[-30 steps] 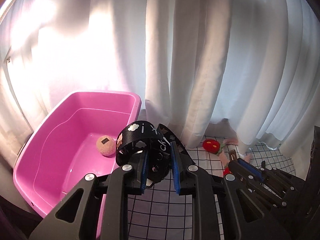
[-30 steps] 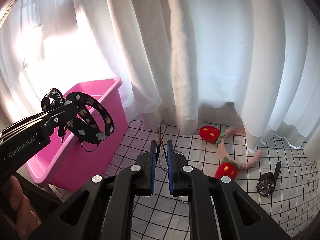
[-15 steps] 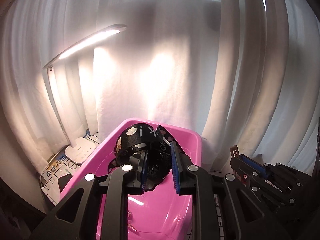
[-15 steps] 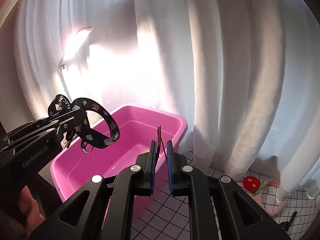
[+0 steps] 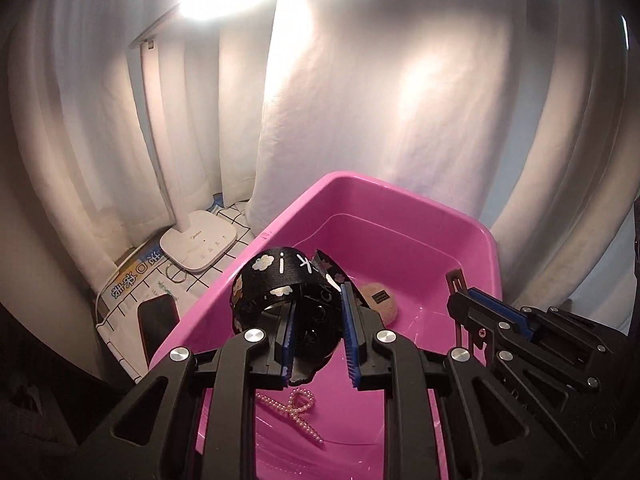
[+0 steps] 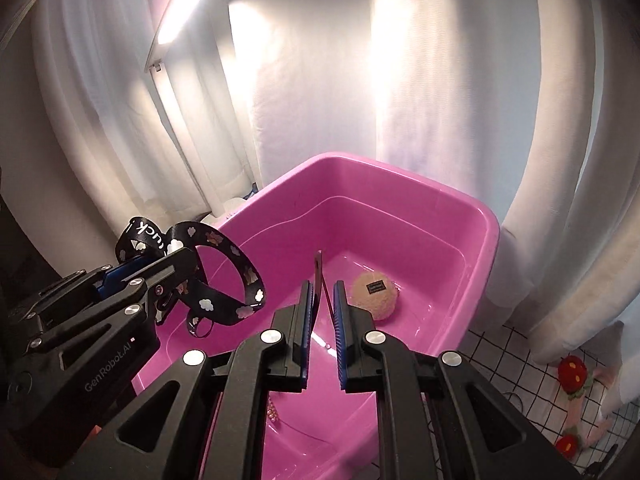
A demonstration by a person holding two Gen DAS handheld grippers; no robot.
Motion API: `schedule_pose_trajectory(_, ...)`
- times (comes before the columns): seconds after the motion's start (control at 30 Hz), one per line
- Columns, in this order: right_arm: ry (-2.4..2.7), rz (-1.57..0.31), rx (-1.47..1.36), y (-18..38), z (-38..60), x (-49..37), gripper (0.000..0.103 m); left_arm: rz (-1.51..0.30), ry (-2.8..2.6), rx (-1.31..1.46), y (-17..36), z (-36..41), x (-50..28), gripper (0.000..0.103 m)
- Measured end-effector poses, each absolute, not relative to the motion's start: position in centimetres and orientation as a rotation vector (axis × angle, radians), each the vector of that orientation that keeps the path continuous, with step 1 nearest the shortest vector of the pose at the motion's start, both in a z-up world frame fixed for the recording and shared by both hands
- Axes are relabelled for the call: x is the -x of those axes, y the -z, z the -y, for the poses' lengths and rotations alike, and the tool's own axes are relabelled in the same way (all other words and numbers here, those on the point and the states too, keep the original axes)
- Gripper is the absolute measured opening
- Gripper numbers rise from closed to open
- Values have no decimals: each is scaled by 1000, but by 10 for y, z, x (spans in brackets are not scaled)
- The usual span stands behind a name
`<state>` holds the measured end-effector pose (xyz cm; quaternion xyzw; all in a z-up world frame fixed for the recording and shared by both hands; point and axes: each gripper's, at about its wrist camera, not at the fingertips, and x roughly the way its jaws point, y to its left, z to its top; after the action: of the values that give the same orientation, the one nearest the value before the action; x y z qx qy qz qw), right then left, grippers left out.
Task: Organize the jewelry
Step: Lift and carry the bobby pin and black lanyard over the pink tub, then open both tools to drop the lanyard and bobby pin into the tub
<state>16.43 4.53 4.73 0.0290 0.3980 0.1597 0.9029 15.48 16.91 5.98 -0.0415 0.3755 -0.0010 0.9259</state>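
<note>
My left gripper [image 5: 318, 336] is shut on a black strap with white cloud prints [image 5: 280, 276] and holds it above the pink tub [image 5: 400, 192]. The strap also shows in the right wrist view [image 6: 224, 276]. My right gripper [image 6: 322, 312] is shut on a thin dark red strip [image 6: 319, 272] over the tub [image 6: 400, 168]. The right gripper also shows at the right of the left wrist view [image 5: 472, 300]. In the tub lie a tan fuzzy ball [image 6: 376, 296] and a pearl bow clip [image 5: 298, 408].
A white desk lamp base [image 5: 198, 246] stands on the checked cloth left of the tub, beside a dark phone-like slab [image 5: 158, 320]. White curtains hang behind. A pink headband with red strawberries [image 6: 572, 376] lies on the cloth at the right.
Both grippers have moved left and forward over the tub, still holding their items. The tub's inside with the ball and pearl clip has come into view.
</note>
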Motion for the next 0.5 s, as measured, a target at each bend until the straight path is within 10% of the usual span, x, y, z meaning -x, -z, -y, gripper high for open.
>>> schedule_pose_trajectory(0.4,-285,-970,-27,-21,-59,-192,12,-902,-37,111,-13,-188,-165,21)
schedule_pose_trajectory(0.5,-278,-995,-22,-18,-59,-194,29,-922,-41,124,-8,-191,-165,22)
